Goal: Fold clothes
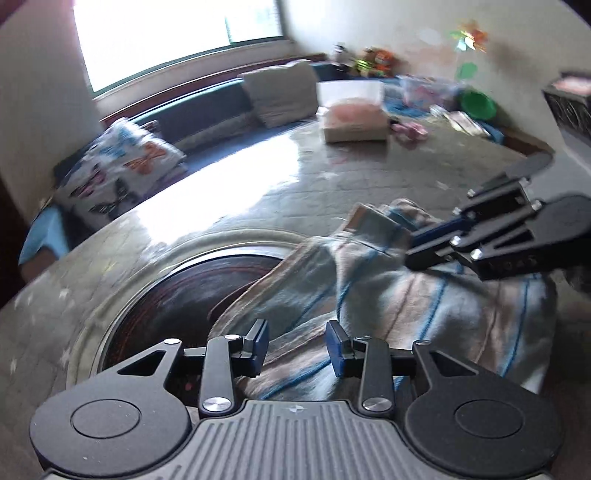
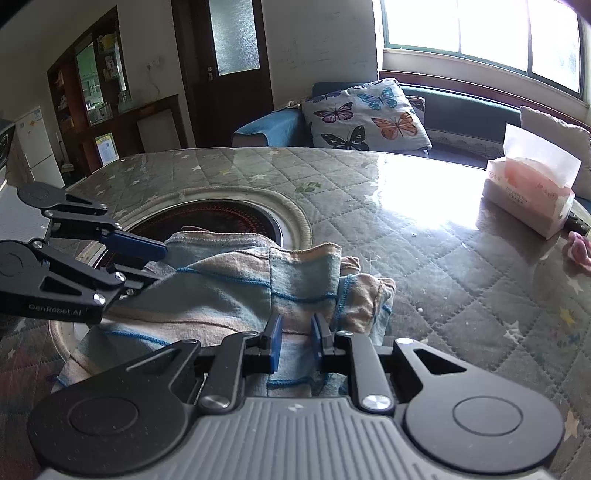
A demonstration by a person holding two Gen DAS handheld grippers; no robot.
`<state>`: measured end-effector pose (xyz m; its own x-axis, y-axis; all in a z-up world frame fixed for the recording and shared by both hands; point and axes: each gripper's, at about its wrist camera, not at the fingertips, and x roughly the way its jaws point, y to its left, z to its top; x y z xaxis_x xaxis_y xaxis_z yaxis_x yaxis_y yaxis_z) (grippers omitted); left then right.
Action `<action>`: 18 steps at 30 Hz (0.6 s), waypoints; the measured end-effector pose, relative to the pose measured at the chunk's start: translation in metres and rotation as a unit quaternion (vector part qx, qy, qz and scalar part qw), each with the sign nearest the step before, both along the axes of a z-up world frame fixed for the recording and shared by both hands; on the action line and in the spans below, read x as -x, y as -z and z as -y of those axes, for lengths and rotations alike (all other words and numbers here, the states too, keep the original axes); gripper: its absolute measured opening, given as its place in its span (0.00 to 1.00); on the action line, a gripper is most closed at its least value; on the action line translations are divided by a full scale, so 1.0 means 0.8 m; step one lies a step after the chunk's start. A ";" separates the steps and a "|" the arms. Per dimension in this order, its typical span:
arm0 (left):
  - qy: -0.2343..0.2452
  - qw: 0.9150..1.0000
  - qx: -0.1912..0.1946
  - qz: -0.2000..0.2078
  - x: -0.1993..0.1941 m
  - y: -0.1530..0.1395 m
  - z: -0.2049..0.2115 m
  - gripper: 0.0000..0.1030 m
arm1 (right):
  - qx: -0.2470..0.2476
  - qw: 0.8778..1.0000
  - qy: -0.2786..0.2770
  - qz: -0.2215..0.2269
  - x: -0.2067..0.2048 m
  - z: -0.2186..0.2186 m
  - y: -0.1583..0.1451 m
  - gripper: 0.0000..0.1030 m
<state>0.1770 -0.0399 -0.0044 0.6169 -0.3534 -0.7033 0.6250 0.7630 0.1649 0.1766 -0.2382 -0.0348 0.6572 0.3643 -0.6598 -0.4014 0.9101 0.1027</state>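
We saw a round surface (image 2: pixel 424 229) covered in a quilted grey cloth with small stars, under a glossy clear sheet that threw back the window glare. A dark circular inset (image 2: pixel 221 218) with reddish rings sat in its middle, edged by a pale ring. The striped garment (image 2: pixel 236 291), in faded blue, tan and pink bands, lay bunched on the near part of the surface, partly over that inset.

The right gripper (image 2: pixel 295 341) had its blue pads drawn close on a fold at the garment's near edge, with the cloth pinched between them. The left gripper (image 1: pixel 297 345) stood with its pads apart above the cloth; in the right wrist view its fingers (image 2: pixel 136 245) reached in from the left, the upper one over the garment's edge and the lower one under it, and we could not tell whether they pressed it.

On the far right of the surface stood a tissue pack (image 2: pixel 532 192) with a white sheet sticking up, and a small pink item (image 2: pixel 580 249) lay just beside it. Behind the surface ran a dark sofa (image 2: pixel 465 110) under a bright window (image 2: pixel 480 29), carrying a butterfly-print cushion (image 2: pixel 365 114). A dark wooden door (image 2: pixel 231 70) with frosted glass and a glass-fronted cabinet (image 2: pixel 92 81) stood to the left, and a white fridge (image 2: pixel 35 144) beyond. The left wrist view was blurred; it showed toys and a green bowl (image 1: pixel 478 103) against the far wall.
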 end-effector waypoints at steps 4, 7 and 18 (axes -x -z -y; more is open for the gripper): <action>0.022 1.000 -0.005 -0.016 -0.007 0.008 0.002 0.36 | -0.001 1.000 -0.001 0.000 0.000 0.000 0.000 0.16; 0.029 0.999 -0.004 -0.022 -0.010 0.012 0.002 0.32 | -0.001 1.000 -0.002 0.000 0.000 0.000 0.000 0.16; -0.046 0.998 0.004 0.047 -0.005 -0.009 -0.015 0.00 | -0.003 1.000 0.001 0.000 0.001 0.000 0.000 0.16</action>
<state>0.1810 -0.0280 0.0029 0.7097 -0.2968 -0.6390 0.5342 0.8180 0.2134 0.1755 -0.2384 -0.0347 0.6576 0.3660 -0.6584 -0.3988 0.9107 0.1079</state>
